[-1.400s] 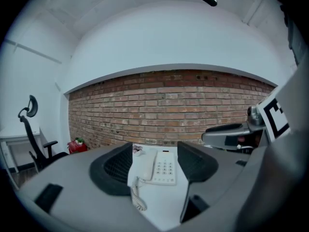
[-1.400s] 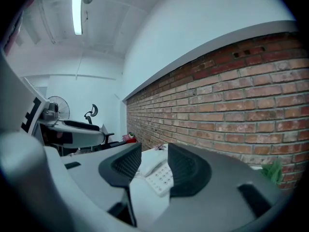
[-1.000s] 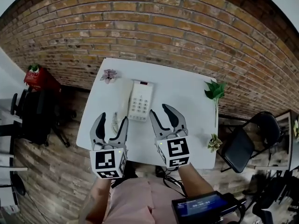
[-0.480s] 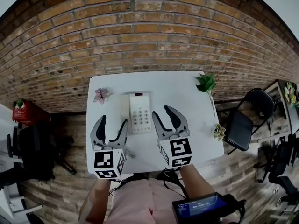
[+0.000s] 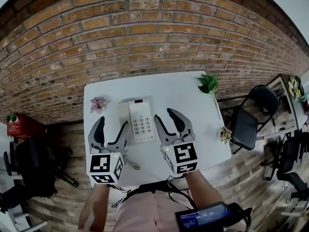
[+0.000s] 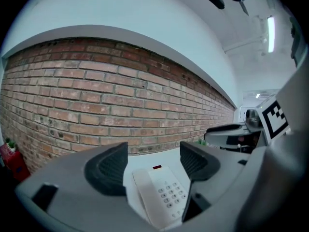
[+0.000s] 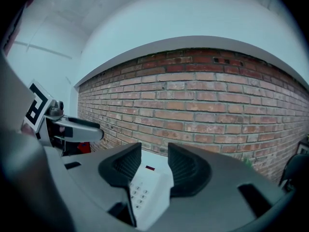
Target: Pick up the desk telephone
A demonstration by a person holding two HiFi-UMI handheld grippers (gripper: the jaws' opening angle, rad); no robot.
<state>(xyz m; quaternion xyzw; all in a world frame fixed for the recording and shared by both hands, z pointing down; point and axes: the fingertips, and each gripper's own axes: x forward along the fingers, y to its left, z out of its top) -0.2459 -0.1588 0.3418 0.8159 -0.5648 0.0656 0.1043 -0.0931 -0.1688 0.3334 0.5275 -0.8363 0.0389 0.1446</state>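
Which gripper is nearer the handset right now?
Left. The left gripper is right at the handset, which lies along the phone's left side. The right gripper flanks the phone's right edge, with the keypad between it and the handset.

The white tabletop (image 5: 178, 93) is rectangular, and its far edge runs along a brick wall (image 5: 154, 37). A white desk telephone (image 5: 139, 121) lies flat on it, a little left of the middle. Its handset (image 5: 123, 122) rests along the telephone's left side and the keypad (image 5: 143, 124) is on the right, with a small red window (image 5: 138, 101) at the far end. A coiled cord (image 5: 131, 165) trails over the near left part. A pink flower (image 5: 98, 104) lies near the far left corner. A green leafy sprig (image 5: 208, 84) lies at the far right corner, and a smaller pale sprig (image 5: 225, 135) sits at the right edge.
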